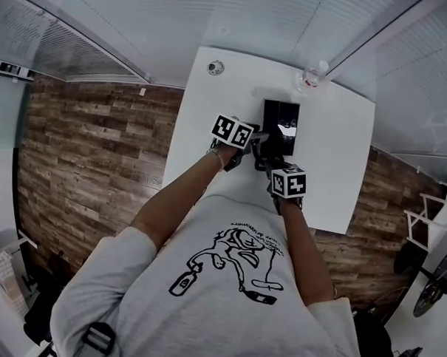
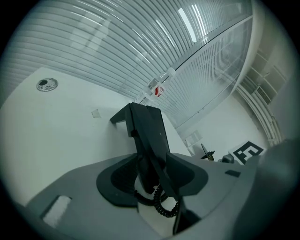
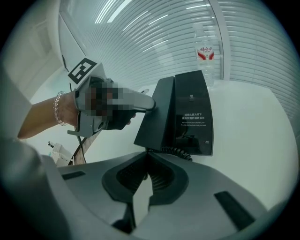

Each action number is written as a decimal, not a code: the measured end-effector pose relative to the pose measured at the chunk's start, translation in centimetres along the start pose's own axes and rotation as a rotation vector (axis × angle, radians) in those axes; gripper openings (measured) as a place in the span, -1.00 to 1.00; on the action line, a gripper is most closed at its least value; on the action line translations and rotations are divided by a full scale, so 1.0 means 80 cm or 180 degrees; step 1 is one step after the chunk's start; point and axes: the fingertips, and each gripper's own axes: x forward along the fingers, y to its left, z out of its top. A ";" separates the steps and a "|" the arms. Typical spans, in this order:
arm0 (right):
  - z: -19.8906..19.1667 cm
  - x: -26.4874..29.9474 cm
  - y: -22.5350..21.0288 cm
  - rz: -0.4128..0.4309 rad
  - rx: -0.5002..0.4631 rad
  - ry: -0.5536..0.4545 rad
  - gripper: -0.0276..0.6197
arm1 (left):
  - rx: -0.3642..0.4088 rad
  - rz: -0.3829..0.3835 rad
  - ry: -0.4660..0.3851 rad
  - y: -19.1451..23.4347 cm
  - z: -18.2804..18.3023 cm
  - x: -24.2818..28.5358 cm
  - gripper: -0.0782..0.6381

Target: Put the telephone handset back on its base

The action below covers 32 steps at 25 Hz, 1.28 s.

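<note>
The handset (image 2: 147, 136) is a stiff bar of dark plastic. I'd guess it is light, smooth enough to slip, and tugged a little by its coiled cord (image 2: 161, 204). I'd take it across the narrow middle of the shaft, clear of the bulkier ends. It lies along the left side of the telephone base (image 3: 194, 112), seated or very nearly so by my reckoning, though I can't see the cradle contact itself. My left hand-held gripper (image 2: 154, 172) has the handset's near end between its jaws, which are spread wide with a gap at the left pad, so nothing is clamped. My right hand-held gripper (image 3: 147, 169) is closed on nothing and hovers just short of the base, over the white desk (image 3: 262, 140).
</note>
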 end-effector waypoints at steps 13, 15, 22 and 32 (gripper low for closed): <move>-0.006 0.026 -0.015 0.0075 0.0117 -0.0045 -0.90 | 0.0161 0.0363 -0.0040 0.014 -0.005 0.012 -0.27; -0.006 0.021 -0.016 0.0115 0.0113 -0.0065 -0.90 | 0.0153 0.0391 -0.0043 0.016 -0.004 0.013 -0.27; -0.017 -0.012 -0.053 -0.0265 -0.0083 -0.0098 -0.70 | 0.0152 0.0490 -0.0042 0.024 -0.004 0.012 -0.28; -0.033 0.023 -0.032 -0.0192 -0.0239 0.0091 -0.67 | 0.0089 0.0523 -0.0094 0.026 -0.002 0.011 -0.28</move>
